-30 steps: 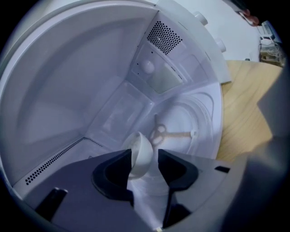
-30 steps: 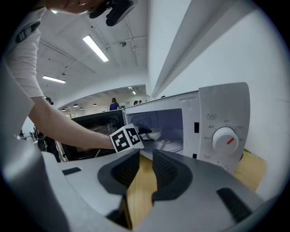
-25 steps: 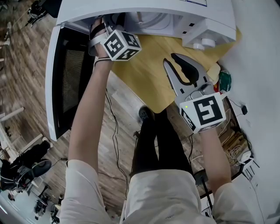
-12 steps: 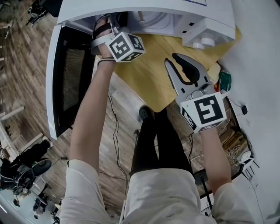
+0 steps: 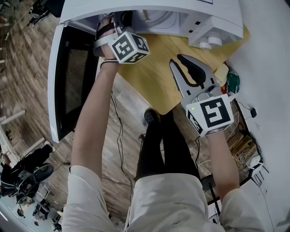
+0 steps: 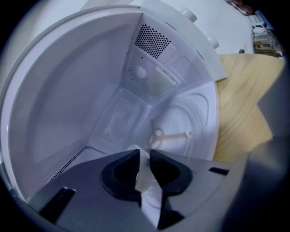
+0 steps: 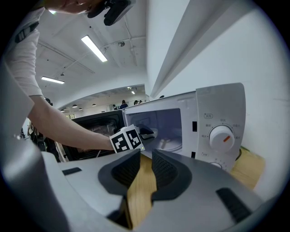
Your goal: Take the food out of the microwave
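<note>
The white microwave [image 5: 181, 13] stands on a wooden table [image 5: 154, 72] with its door [image 5: 72, 81] swung wide to the left. My left gripper [image 6: 145, 154] reaches into the cavity, and in the head view only its marker cube [image 5: 129, 46] shows. Its jaws are closing with the rim of a white bowl [image 6: 144, 174] between the pads, which touch it. In the right gripper view the bowl [image 7: 152, 132] sits just inside the opening. My right gripper [image 5: 180, 59] hovers over the table in front of the microwave, its jaws a narrow gap apart with nothing between them.
A turntable ring with roller arms [image 6: 167, 136] lies on the cavity floor. The control panel with its dials [image 7: 222, 136] is right of the opening. A green item [image 5: 233, 84] and cables lie at the table's right edge. The person's legs stand below the table edge.
The left hand has shifted slightly right at the microwave opening. The right gripper has kept still.
</note>
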Action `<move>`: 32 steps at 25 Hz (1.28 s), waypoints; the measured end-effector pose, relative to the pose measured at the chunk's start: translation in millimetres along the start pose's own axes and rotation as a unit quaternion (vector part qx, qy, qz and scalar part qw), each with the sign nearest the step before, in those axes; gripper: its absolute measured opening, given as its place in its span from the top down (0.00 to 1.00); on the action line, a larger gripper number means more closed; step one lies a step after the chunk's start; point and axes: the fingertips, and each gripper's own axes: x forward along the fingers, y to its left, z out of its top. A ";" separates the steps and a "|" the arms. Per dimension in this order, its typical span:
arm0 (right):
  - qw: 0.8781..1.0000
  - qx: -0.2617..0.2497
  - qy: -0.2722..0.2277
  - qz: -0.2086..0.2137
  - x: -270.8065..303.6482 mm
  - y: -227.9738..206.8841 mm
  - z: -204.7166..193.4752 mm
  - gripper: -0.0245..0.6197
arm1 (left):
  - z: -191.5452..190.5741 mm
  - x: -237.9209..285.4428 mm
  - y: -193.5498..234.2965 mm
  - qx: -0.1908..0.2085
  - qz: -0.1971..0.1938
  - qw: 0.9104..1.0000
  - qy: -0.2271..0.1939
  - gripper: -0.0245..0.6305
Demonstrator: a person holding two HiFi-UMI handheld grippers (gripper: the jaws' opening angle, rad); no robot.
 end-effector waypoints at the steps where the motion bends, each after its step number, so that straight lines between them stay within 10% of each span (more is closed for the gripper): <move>1: 1.000 0.001 0.001 -0.001 -0.4 0.2 0.4 0.84 | 0.8 -1.2 -0.9 0.001 -0.002 1.000 -0.002 0.86; 32: 0.999 0.005 -0.010 -0.039 -31.5 12.7 24.6 0.85 | 54.8 -86.7 -37.2 0.046 -0.077 0.992 -0.093 0.88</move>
